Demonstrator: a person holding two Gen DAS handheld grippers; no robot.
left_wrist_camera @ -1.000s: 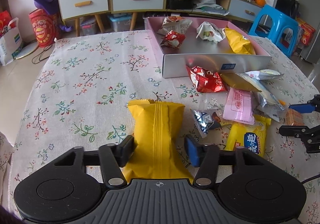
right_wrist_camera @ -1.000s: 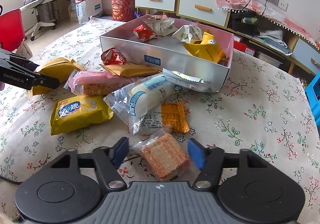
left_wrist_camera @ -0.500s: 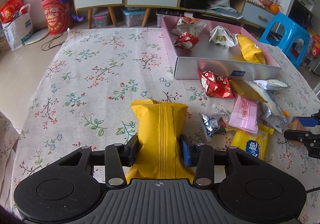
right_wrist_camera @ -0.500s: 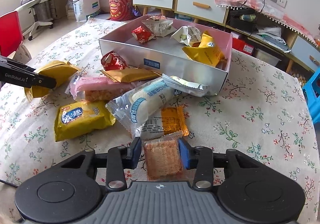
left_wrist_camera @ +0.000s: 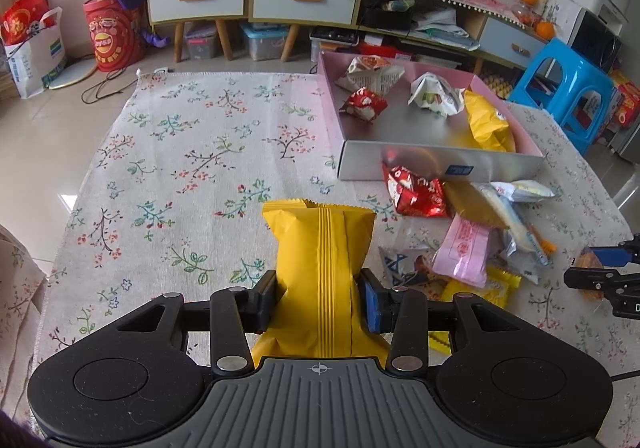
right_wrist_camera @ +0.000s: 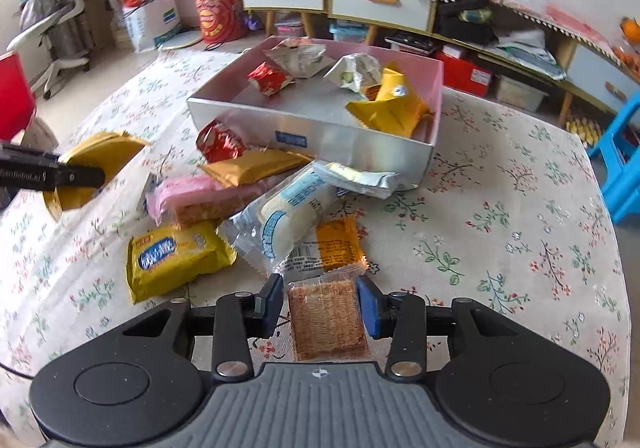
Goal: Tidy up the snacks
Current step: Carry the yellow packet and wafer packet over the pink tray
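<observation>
Snacks are what we hold in both hands now. Our left gripper (left_wrist_camera: 318, 298) is squeezed on the yellow bag (left_wrist_camera: 320, 248), low down near its bottom end. The bag looks light and puffy, so we think a hard squeeze could crush what is inside. It sticks up over the flowery tablecloth (left_wrist_camera: 180, 167), which is bare on the left with lots of room. The silver box (left_wrist_camera: 436, 165) sits ahead to the right, with some snacks inside. Loose snacks lie in a pile (right_wrist_camera: 248, 203) just in front of its near wall. We must go up over that wall. Our right gripper (right_wrist_camera: 320, 308) is pinched on the cracker pack (right_wrist_camera: 326, 318), which looks thin and easy to break.
</observation>
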